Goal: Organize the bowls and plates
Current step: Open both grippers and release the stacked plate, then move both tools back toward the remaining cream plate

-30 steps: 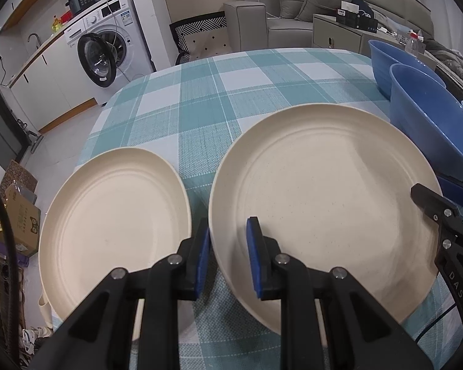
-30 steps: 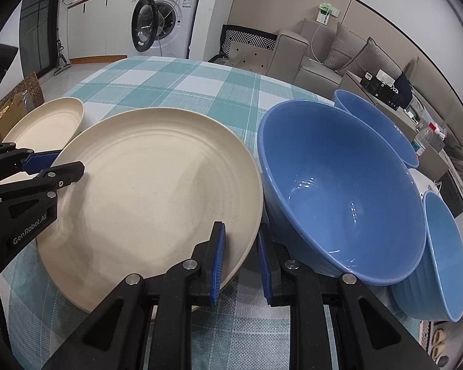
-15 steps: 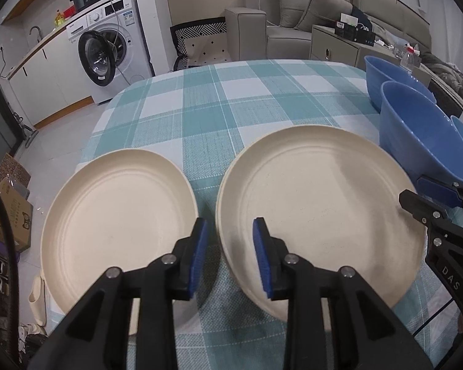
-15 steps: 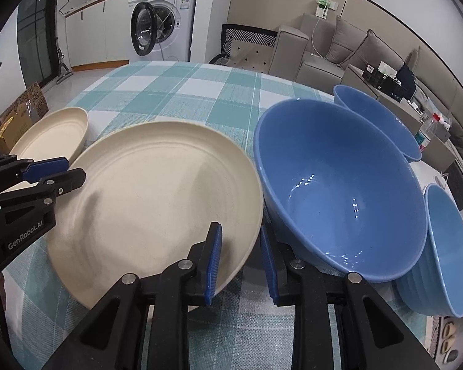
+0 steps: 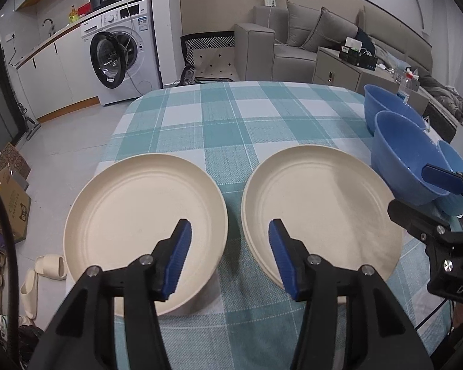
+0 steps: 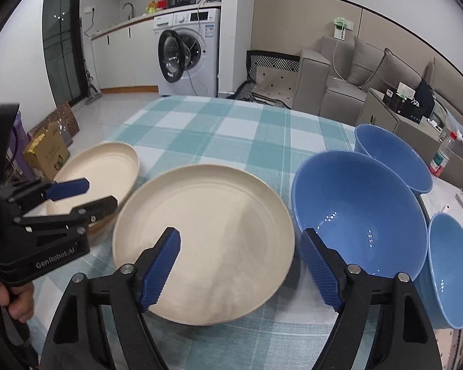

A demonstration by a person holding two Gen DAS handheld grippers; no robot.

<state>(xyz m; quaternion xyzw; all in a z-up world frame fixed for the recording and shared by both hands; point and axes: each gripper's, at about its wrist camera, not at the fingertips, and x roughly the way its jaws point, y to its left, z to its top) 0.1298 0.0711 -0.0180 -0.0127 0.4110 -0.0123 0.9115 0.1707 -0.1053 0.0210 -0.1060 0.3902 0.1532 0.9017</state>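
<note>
A: Plates?
B: Two cream plates lying flat along the table's [image 5: 231, 129] near edge. The left plate [image 5: 145, 225] is overhanging the left edge; the right plate [image 5: 321, 212] is sitting just beside it, apart.
A: Bowls?
B: Three blue bowls [image 6: 359, 215] clustering at the right edge, upright.
A: Grippers?
B: Left gripper [image 5: 228, 259] is hovering over the gap between plates, jaws just opening, gripping nothing. Right gripper [image 6: 240, 271] is gaping wide over the right plate's near rim, jaws just opening, empty too.
</note>
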